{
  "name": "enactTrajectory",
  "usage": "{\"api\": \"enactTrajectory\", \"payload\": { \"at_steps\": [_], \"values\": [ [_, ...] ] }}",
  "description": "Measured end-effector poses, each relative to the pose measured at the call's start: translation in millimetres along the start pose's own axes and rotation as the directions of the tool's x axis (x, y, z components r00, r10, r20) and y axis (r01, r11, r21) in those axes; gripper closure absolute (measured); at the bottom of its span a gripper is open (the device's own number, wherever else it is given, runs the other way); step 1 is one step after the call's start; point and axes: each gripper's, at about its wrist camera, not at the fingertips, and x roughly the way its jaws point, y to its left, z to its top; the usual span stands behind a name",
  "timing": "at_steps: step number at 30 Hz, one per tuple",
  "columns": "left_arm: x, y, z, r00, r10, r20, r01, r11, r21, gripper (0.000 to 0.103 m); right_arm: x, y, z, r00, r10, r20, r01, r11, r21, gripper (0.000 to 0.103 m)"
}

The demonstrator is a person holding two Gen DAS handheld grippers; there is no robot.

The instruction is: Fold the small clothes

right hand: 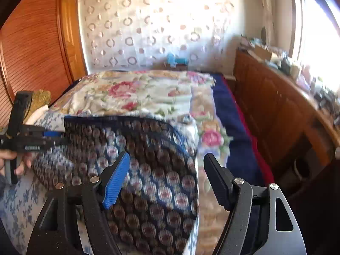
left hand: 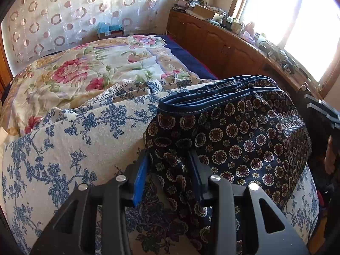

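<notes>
L gripper (left hand: 170, 170) jaws clamped on bunched corner of dark medallion-print garment (left hand: 244, 131), garment lay on blue-floral bedspread (left hand: 63, 148) at 3 o'clock, R gripper (right hand: 167, 178) jaws wide apart, nothing between.

Wall: a sheer curtain (left hand: 70, 14) with ring pattern hung behind the bed (left hand: 89, 72).
Furniture: a cluttered wooden cabinet (left hand: 214, 44) ran along the bed's right edge.
Light: a window (left hand: 297, 25) glared bright.
</notes>
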Motion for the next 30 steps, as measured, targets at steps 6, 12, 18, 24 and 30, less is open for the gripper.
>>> {"api": "enactTrajectory", "payload": {
  "at_steps": [6, 12, 18, 24, 30],
  "values": [
    [1, -2, -2, 0.998, -0.068, 0.002, 0.068, 0.997, 0.034, 0.097, 24, -12, -24, 0.996, 0.033, -0.087, -0.026, 0.997, 0.078, 0.029],
    [-27, -8, -3, 0.996, -0.064, 0.067, 0.058, 0.995, 0.085, 0.103, 43, -12, -27, 0.988, 0.098, -0.116, -0.086, 0.991, 0.102, 0.029],
    [-58, 12, -4, 0.990, -0.043, 0.135, 0.038, 0.999, 0.038, 0.103, 53, -3, -18, 0.984, 0.129, -0.120, -0.118, 0.988, 0.096, 0.029],
    [-58, 29, -10, 0.992, -0.009, 0.128, 0.006, 1.000, 0.019, 0.103, 65, 12, -9, 0.984, 0.130, -0.121, -0.124, 0.991, 0.059, 0.028],
    [-50, 31, -15, 0.993, -0.001, 0.121, -0.001, 1.000, 0.015, 0.103, 83, 18, -8, 0.975, 0.166, -0.146, -0.158, 0.985, 0.066, 0.028]
  ]
}}
